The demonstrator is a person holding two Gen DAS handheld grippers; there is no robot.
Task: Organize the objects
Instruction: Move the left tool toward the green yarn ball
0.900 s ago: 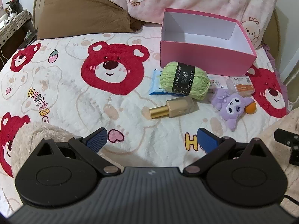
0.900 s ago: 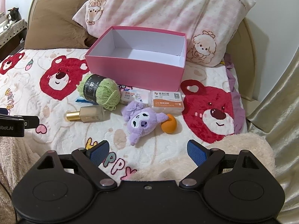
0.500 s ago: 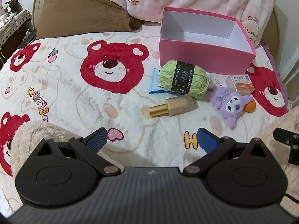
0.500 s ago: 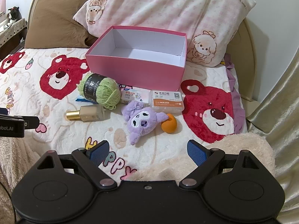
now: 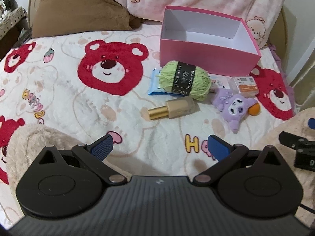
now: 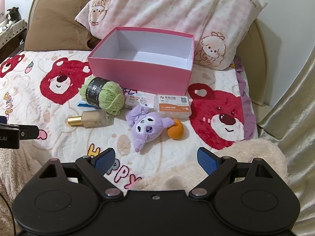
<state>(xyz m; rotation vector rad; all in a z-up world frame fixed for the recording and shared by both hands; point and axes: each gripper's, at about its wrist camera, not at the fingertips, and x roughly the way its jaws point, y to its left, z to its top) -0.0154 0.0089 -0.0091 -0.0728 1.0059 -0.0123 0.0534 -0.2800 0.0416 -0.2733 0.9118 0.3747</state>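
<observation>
Pink box (image 6: 141,74): open, no toys inside.
Green yarn (image 6: 101,96): at its 7 o'clock.
Left gripper (image 5: 160,147): jaws wide apart, holding nothing.
Right gripper (image 6: 155,159): same.

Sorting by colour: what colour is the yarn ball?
Light green yarn ball with a black label band, clearest in the left wrist view.

A bed (image 6: 35,90) with a bear-print blanket fills the room; at its head lean a brown pillow (image 6: 57,21) and a pink pillow (image 6: 177,7); right of the bed hangs a beige curtain (image 6: 291,98).
</observation>
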